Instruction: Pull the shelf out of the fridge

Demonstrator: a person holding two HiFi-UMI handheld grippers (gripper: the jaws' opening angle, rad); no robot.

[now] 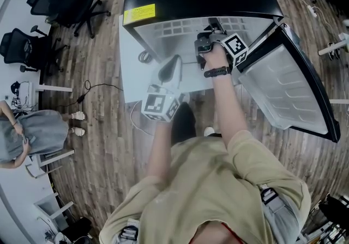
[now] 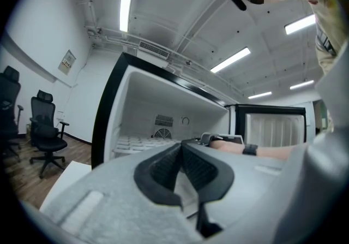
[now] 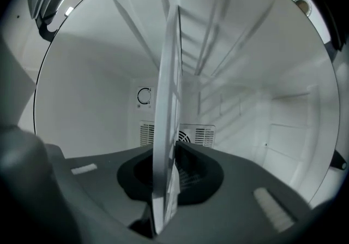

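Right gripper view: the right gripper (image 3: 168, 169) is clamped on the front edge of the shelf (image 3: 166, 90). The shelf runs edge-on between its pads toward the fan grille (image 3: 204, 135) at the back of the fridge (image 3: 92, 90).

In the head view the door (image 1: 289, 90) stands swung wide to the person's right. The right arm reaches into the open cabinet, where the white shelf grid lies under the top. The left gripper (image 1: 175, 61) hangs lower, in front of the opening and clear of the shelf. The left gripper view shows its jaws together on nothing.

The task looks to be at its start. The door is open and the grip is taken, but the pull itself is not yet done. From above the shelf appears to sit fully inside the cabinet, though the wide-angle bend makes it hard to say whether it has slid forward at all. What is left, by this reading, is to draw the shelf straight out along its supports and bring it clear of the fridge. The left gripper is free to steady the far side.
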